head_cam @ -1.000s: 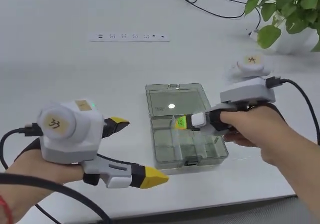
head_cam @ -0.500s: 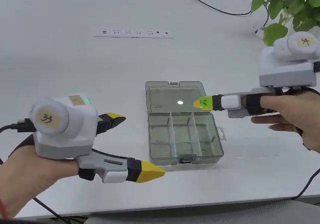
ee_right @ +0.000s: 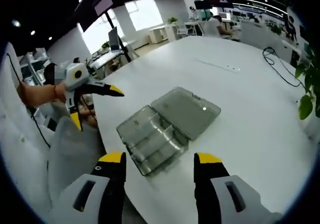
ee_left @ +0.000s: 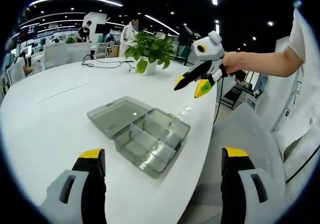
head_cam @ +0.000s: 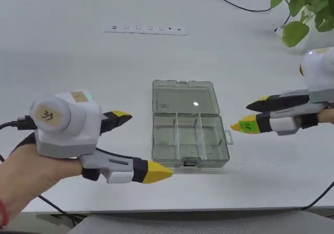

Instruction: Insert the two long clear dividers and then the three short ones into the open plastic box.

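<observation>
Left gripper (head_cam: 147, 144) and right gripper (head_cam: 242, 117) hover open and empty either side of the box (head_cam: 183, 101), near the table's (head_cam: 78, 62) front edge. The dividers (head_cam: 176, 135) look seated, so the next move is probably to count the short ones.

The left gripper (ee_left: 163, 154) has its yellow-tipped jaws spread wide, framing the open plastic box (ee_left: 118, 115) on the white table (ee_left: 45, 119), with clear dividers (ee_left: 150, 134) standing in its base. Beyond it, a hand (ee_left: 236, 62) holds the right gripper (ee_left: 190, 88) aloft with its jaws parted, near a potted plant (ee_left: 148, 52).
</observation>
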Motion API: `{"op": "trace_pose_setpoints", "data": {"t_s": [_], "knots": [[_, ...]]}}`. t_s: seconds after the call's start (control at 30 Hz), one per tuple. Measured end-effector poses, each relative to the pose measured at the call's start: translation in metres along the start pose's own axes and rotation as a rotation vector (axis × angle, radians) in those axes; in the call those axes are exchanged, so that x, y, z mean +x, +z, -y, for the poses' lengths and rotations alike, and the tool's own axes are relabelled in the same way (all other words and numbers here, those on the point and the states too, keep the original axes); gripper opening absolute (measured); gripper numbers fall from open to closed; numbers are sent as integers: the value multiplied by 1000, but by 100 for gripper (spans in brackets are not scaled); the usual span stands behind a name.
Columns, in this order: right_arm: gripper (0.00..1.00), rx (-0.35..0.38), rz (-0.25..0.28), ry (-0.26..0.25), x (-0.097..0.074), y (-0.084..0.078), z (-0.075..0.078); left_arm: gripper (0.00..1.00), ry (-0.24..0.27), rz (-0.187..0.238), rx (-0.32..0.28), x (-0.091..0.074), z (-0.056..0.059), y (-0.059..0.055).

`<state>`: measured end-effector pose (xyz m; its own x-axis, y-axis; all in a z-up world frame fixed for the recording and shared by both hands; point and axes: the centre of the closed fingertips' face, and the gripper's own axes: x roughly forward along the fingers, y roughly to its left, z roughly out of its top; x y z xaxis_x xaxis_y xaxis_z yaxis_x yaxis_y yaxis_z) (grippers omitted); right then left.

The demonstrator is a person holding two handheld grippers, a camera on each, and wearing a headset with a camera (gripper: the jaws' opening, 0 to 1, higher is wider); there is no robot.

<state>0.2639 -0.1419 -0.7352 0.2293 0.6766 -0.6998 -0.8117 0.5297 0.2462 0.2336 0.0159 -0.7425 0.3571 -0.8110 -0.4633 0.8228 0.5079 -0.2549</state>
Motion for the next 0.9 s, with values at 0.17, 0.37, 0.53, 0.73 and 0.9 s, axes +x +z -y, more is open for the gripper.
{"op": "trace_pose_setpoints", "data": {"t_s": [0.17,0.37,0.53,0.73,0.9], "knots": [[60,-163,-125,37,3,-27,3,99,12,6,-7,0,1,1],[61,-313,-209,89,16,-49,11,99,28,8,-13,-1,1,1],[59,-459,-306,127,26,-64,13,99,41,14,-20,-3,1,0],[55,-639,-434,144,41,-87,25,99,51,15,-26,-3,2,0],[51,-671,-466,148,54,-103,39,99,60,23,-30,-3,0,2]]}}
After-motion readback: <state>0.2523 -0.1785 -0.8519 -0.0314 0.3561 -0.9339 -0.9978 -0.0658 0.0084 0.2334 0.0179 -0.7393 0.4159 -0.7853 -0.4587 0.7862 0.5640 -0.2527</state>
